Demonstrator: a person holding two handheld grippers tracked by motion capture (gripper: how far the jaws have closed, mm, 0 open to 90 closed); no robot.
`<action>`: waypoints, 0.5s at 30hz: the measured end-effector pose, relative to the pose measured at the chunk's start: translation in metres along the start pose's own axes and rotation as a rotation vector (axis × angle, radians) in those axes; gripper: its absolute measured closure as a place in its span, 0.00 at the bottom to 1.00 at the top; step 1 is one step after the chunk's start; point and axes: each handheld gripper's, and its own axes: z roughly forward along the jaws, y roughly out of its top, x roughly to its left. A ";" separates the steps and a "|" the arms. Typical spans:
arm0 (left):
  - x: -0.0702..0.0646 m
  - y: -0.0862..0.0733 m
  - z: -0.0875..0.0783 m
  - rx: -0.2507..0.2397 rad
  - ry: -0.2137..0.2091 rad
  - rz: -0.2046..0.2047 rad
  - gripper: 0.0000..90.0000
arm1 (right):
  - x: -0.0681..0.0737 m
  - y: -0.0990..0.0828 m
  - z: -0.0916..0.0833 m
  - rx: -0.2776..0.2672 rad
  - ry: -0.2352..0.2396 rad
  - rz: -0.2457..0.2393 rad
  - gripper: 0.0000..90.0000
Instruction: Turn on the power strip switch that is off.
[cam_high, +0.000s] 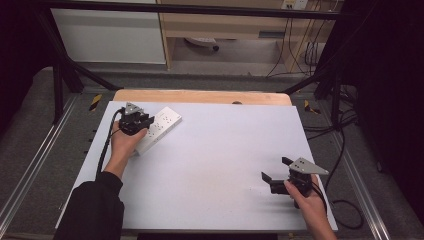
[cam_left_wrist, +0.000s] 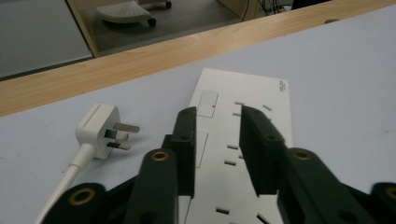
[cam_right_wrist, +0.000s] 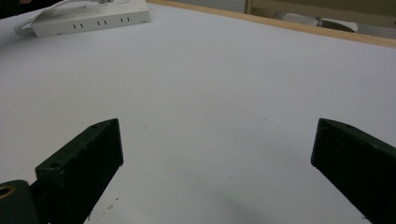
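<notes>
Left gripper (cam_left_wrist: 217, 140) parted over power strip (cam_left_wrist: 247, 116), seemingly not touching; plug (cam_left_wrist: 98, 128) beside

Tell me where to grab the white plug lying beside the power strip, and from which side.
Grip the white plug across its body's two flat sides, coming from above with the left gripper. It lies on its side, pins pointing toward the power strip, cable trailing away, so the body is probably the best hold.

White power strip (cam_left_wrist: 243, 140) lies flat, its plug (cam_left_wrist: 100, 128) loose beside it
</notes>
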 end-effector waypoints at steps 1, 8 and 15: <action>0.000 0.000 0.000 -0.006 -0.003 -0.005 0.69 | 0.000 0.000 0.000 -0.001 0.000 0.000 0.03; 0.000 0.001 0.005 -0.013 0.043 -0.038 0.32 | 0.000 0.000 0.000 -0.003 0.001 0.001 0.03; -0.002 0.004 0.003 -0.064 0.019 -0.049 0.08 | 0.000 0.000 0.000 -0.003 0.001 -0.001 0.03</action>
